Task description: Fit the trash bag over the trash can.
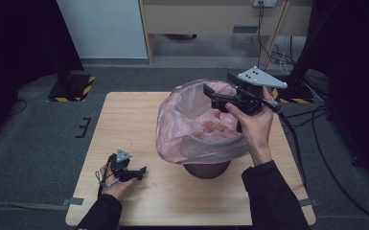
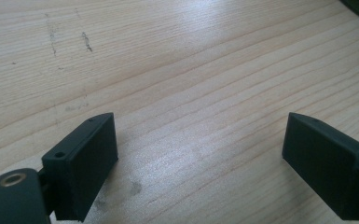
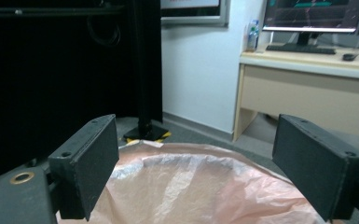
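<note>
High view: my right gripper (image 1: 211, 91) sits over the pink-lined bin (image 1: 199, 139), jaws wide; left gripper (image 1: 141, 171) beside it on table (image 1: 134, 124), wide too.

Dim overall, with black corners at 10 and 2 o'clock. Soft overhead light on the table (image 1: 134, 124), pale sheen toward 12 o'clock close up. Slightly soft and grainy; glare on the pink bag (image 3: 191, 186).

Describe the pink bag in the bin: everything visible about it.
The pink bag is thin, translucent, crinkled plastic lining a dark round bin on the wooden table. Its mouth gapes open, and its edge is folded out and down over the rim, hiding most of the bin. The right gripper is held over its far right edge, jaws open, gripping nothing. Its inside looks empty.
</note>
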